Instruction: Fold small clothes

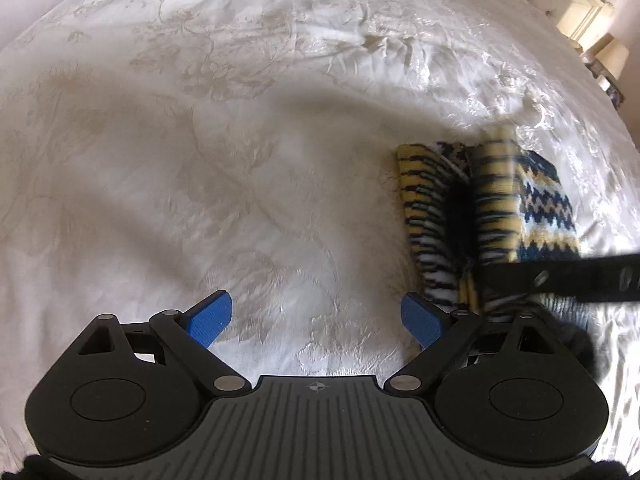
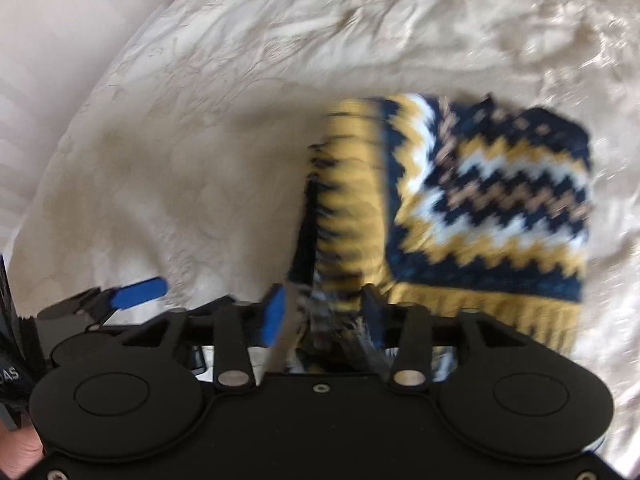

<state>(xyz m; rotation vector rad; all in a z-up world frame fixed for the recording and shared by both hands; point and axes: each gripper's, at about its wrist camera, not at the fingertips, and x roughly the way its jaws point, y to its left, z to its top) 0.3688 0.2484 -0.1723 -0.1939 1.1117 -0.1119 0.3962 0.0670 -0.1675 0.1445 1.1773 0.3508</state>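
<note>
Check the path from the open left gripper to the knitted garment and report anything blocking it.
Nothing visible blocks it. Only bare bedspread lies between the left gripper and the knitted garment, which the right gripper already holds.

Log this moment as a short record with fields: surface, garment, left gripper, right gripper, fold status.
surface: cream patterned bedspread, wrinkled
garment: knit sweater with navy, yellow and white zigzag bands, lying partly folded on the bedspread
left gripper: left gripper open, holding nothing, over bare bedspread to the left of the sweater
right gripper: right gripper closed on the near edge of the sweater; image blurred
fold status: not finished; one yellow ribbed edge stands raised near the right gripper
</note>
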